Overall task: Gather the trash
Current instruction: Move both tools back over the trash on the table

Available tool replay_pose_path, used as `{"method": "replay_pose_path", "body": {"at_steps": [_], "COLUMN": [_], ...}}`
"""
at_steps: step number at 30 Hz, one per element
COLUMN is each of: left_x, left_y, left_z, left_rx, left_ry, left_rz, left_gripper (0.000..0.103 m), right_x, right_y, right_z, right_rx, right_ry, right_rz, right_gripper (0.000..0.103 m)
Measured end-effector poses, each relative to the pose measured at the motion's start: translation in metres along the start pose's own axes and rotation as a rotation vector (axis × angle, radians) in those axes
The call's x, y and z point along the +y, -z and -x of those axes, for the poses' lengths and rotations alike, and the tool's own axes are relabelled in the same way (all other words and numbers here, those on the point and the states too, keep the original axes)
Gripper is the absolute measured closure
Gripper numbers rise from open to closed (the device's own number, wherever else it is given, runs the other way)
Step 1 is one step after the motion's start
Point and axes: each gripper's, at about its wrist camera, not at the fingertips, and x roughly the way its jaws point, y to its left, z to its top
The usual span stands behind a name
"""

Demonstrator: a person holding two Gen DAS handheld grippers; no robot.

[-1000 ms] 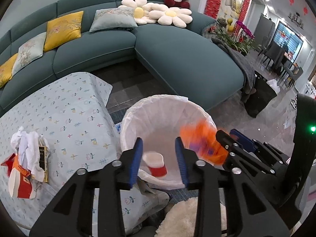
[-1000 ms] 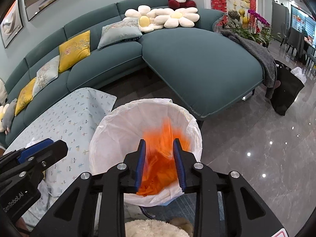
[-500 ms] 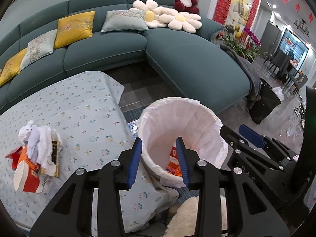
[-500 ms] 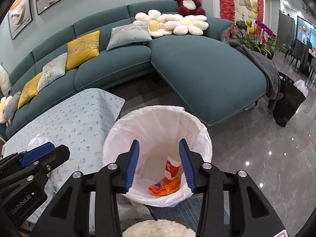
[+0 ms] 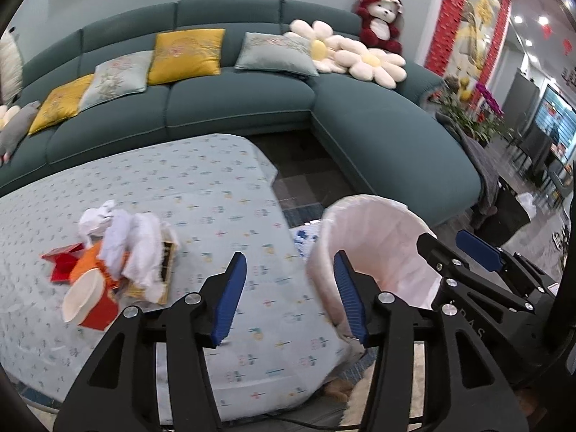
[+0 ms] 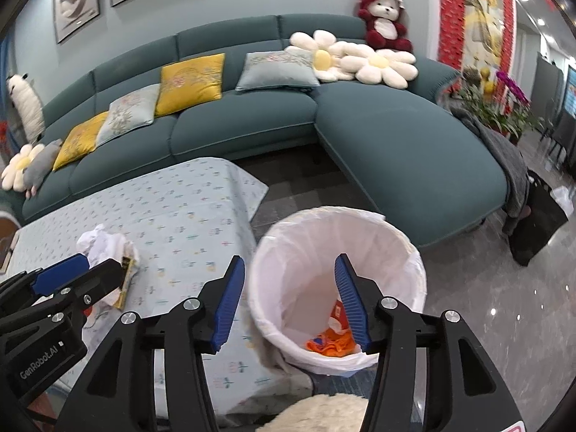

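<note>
Tongs (image 6: 291, 300) over bin (image 6: 414, 252), orange wrapper (image 6: 331, 345) inside

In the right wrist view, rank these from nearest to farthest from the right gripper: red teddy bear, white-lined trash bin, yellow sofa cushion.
1. White-lined trash bin, just below the right gripper.
2. Yellow sofa cushion, on the sofa, left of centre.
3. Red teddy bear, atop the sofa back, right.

A low table (image 5: 216, 194) draped in a pale blue patterned cloth carries a heap of trash near its left side: crumpled white tissues (image 5: 122, 237), a tipped red paper cup (image 5: 90, 302), orange wrapper (image 5: 86, 262) and red scraps (image 5: 61, 259), all touching.
</note>
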Motion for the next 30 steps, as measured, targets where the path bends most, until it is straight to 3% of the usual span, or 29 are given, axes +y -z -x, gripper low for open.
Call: {"method": "replay_pose_path", "body": {"at_steps": [15,30], "left_x": [0.075,0.152], "left_y": [0.022,0.057], "left_z": [0.042,0.06], "left_rx": [-0.053,-0.038], "left_ry": [-0.098,-0.193], "left_rz": [0.137,0.28], "left_gripper": [0.043,0.032], "right_x": [0.085,0.144], "right_y": [0.006,0.027], "right_z": [0.025,0.025], "right_rx": [-0.021,0.027], "right_ry": [-0.075,-0.135], "right_rz": [0.155,0.239], "right_gripper": [0.047,0.047]}}
